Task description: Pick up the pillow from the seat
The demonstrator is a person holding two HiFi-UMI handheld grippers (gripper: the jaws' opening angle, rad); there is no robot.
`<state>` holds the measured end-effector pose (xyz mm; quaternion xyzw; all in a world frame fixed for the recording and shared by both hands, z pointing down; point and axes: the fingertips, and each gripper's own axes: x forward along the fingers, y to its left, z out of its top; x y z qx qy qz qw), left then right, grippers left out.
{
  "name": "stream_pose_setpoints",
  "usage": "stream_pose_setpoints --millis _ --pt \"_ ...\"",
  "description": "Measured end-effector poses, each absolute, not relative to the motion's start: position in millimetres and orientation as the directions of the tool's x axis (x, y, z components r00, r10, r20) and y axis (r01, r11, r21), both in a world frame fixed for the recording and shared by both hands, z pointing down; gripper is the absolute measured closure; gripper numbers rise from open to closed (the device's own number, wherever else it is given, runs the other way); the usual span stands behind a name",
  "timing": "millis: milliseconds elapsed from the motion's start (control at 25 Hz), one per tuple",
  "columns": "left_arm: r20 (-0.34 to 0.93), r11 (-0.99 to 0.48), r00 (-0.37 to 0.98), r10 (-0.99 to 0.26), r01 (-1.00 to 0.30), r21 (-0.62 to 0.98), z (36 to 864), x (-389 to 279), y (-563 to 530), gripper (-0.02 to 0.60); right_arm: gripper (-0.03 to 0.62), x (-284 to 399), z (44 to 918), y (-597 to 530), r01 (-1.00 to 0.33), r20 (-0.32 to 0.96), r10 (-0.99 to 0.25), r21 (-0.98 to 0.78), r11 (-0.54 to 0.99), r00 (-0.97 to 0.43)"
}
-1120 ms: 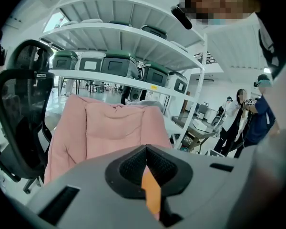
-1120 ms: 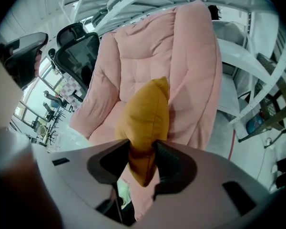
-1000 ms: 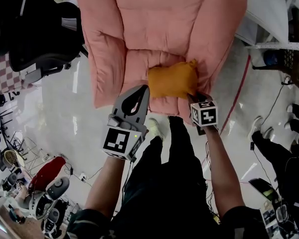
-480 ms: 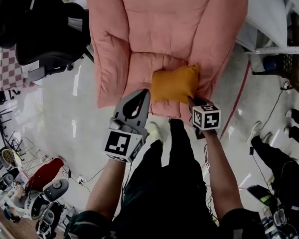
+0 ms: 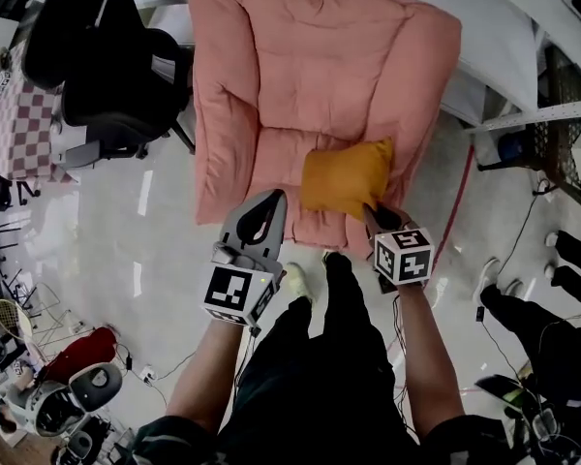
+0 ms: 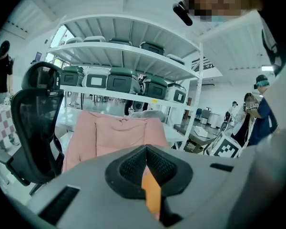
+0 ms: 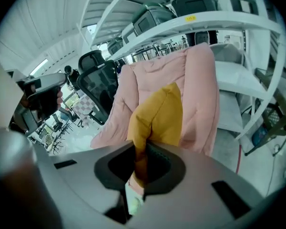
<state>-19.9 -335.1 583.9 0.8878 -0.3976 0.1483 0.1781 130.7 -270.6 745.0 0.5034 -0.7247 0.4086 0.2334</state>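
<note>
The mustard-yellow pillow (image 5: 347, 177) is at the front of the pink padded armchair's seat (image 5: 310, 66). My right gripper (image 5: 373, 211) is shut on its near right corner. In the right gripper view the pillow (image 7: 157, 116) rises from between the jaws, its fabric pinched at my right gripper (image 7: 140, 161), with the armchair (image 7: 200, 89) behind it. My left gripper (image 5: 271, 200) hovers shut and empty just left of the pillow, over the seat's front edge. The left gripper view shows my left gripper (image 6: 145, 168) with its jaws together, with only a sliver of orange showing past them.
A black office chair (image 5: 107, 76) stands left of the armchair. White shelving (image 6: 124, 80) with dark bins runs behind it. A white table edge (image 5: 504, 56) and a metal rack lie to the right. Bystanders' feet (image 5: 562, 260) and floor cables are at the right.
The pillow's near corner has come towards me with my right gripper and now stands up off the seat front. The head view has drawn back from the armchair. My left gripper stays beside the pillow.
</note>
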Motion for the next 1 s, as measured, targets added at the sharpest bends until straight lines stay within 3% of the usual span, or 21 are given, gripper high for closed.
stream_pose_setpoints --millis 1000 --pt "0.187 -0.593 0.62 -0.762 -0.784 0.181 384.4 -65.9 -340.7 0.575 0.569 99.9 426.5 -316.1 -0.936 0.43 -0.846 0.007 0.353 -0.315"
